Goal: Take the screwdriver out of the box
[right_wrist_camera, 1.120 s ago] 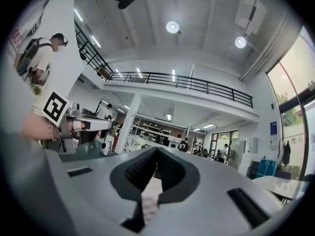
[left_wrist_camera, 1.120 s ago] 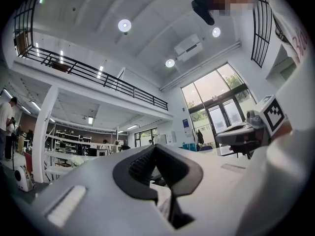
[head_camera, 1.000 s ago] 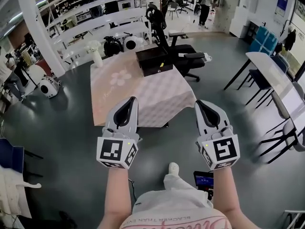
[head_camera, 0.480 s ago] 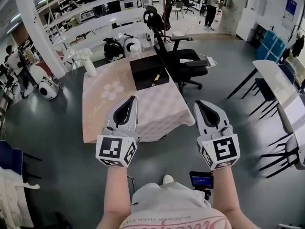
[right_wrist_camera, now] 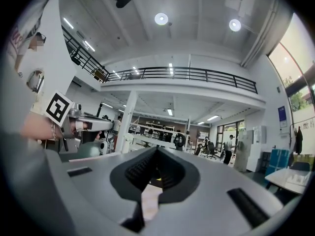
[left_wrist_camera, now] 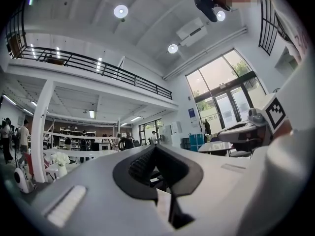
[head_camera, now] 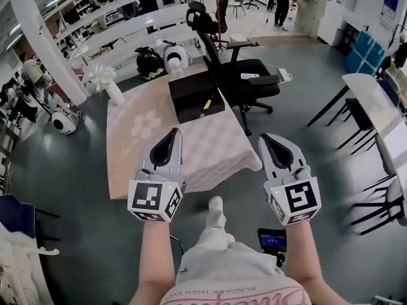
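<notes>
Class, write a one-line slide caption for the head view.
Left tongs and right tongs, shut, empty, short of table; screwdriver lies in black box.

Pale pink worktop with a flower print (head_camera: 149, 142) sits mid-room on the grey floor (head_camera: 76, 183). A black wheeled office chair (head_camera: 245, 81) is parked just beside its far right corner. There's a white vase of white flowers (head_camera: 112, 89) at the far left corner, can't tell if it's actually standing on it. Long white shelving (head_camera: 127, 33) runs behind, and a white-topped table with black legs (head_camera: 372, 100) is off to the right, with blue storage units (head_camera: 364, 46) beyond it.
</notes>
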`<move>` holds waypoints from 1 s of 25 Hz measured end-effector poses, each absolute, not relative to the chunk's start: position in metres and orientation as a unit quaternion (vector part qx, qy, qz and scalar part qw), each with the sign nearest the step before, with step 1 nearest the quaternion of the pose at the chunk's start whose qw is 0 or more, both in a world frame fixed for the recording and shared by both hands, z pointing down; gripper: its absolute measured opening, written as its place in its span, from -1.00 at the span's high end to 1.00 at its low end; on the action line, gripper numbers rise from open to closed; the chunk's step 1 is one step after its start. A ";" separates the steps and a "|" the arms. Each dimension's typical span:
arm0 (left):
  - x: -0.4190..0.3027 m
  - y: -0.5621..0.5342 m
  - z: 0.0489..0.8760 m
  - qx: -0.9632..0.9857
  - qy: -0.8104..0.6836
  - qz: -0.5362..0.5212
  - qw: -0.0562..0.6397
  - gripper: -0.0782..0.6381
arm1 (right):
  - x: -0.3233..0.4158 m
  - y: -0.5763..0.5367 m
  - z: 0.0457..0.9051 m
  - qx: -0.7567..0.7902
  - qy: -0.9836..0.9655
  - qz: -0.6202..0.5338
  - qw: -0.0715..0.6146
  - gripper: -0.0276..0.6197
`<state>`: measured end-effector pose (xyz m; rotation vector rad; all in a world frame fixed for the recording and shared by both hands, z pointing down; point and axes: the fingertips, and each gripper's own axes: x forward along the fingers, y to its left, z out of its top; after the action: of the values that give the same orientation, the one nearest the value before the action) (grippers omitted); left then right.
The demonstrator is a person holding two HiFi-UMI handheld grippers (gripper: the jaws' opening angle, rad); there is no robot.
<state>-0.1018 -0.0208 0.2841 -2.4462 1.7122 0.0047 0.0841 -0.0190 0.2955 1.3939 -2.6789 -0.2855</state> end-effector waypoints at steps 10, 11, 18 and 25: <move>-0.108 -0.102 0.297 -0.821 0.566 0.006 0.074 0.76 | 0.083 -0.084 0.305 0.472 -0.872 -0.104 0.076 0.90; -0.109 -0.113 0.296 -0.822 0.565 0.009 0.072 0.76 | 0.083 -0.093 0.304 0.474 -0.871 -0.105 0.078 0.90; -0.116 -0.192 0.286 -0.827 0.557 0.022 0.073 0.76 | 0.079 -0.173 0.287 0.490 -0.862 -0.114 0.066 0.90; -0.127 -0.265 0.273 -0.828 0.555 0.035 0.073 0.76 | 0.071 -0.241 0.281 0.501 -0.856 -0.113 0.061 0.90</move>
<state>-0.1266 -0.2650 0.2727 -2.4874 1.6660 0.1037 0.0710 -0.2408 0.2808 1.5163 -2.5883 -0.3414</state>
